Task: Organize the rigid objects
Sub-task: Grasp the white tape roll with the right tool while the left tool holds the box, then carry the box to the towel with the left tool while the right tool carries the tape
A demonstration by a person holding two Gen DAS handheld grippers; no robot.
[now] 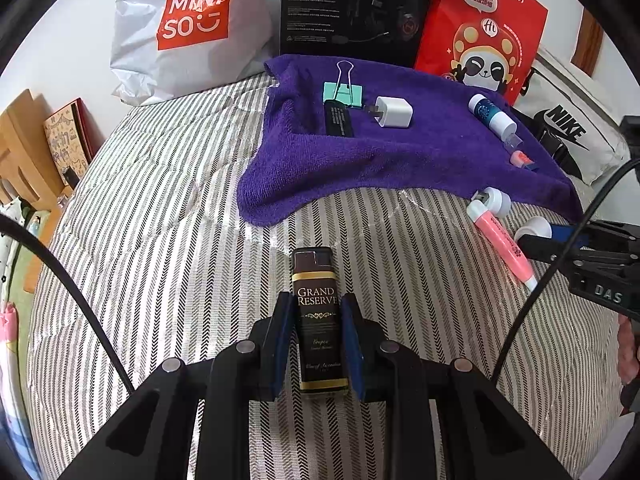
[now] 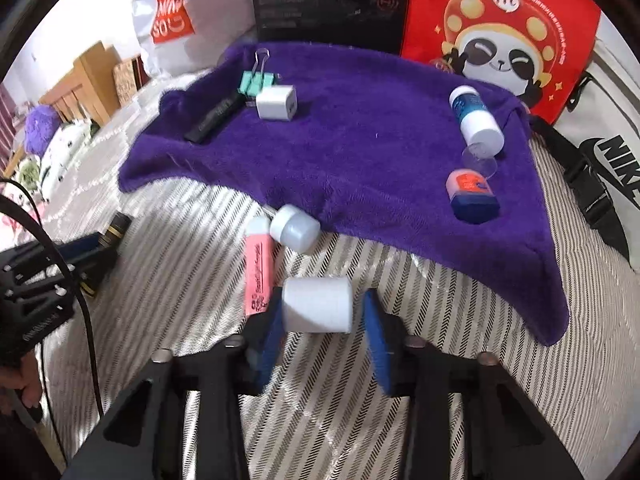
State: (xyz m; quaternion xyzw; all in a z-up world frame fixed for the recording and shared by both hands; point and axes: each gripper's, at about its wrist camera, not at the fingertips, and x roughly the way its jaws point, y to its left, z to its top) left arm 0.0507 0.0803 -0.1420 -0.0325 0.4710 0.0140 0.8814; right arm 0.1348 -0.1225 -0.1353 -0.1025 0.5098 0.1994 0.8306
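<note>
My left gripper [image 1: 319,312] is shut on a dark "Grand Reserve" lighter [image 1: 318,320] and holds it over the striped bedspread [image 1: 160,220]. My right gripper [image 2: 324,312] has its jaws around a white cap [image 2: 317,309]; the left pad touches it, and a small gap shows at the right pad. A pink highlighter [image 2: 258,266] and a second white cap [image 2: 295,229] lie just ahead. On the purple towel [image 2: 360,140] lie a teal binder clip [image 1: 343,92], a black stick [image 1: 339,118], a white charger [image 1: 394,112], a blue-white bottle [image 2: 474,118] and a pink-blue eraser [image 2: 472,194].
A Miniso bag [image 1: 188,28], a black box [image 1: 352,4] and a red panda bag [image 1: 480,32] stand behind the towel. A Nike bag [image 2: 608,168] lies to the right. Wooden furniture [image 1: 20,148] is on the left.
</note>
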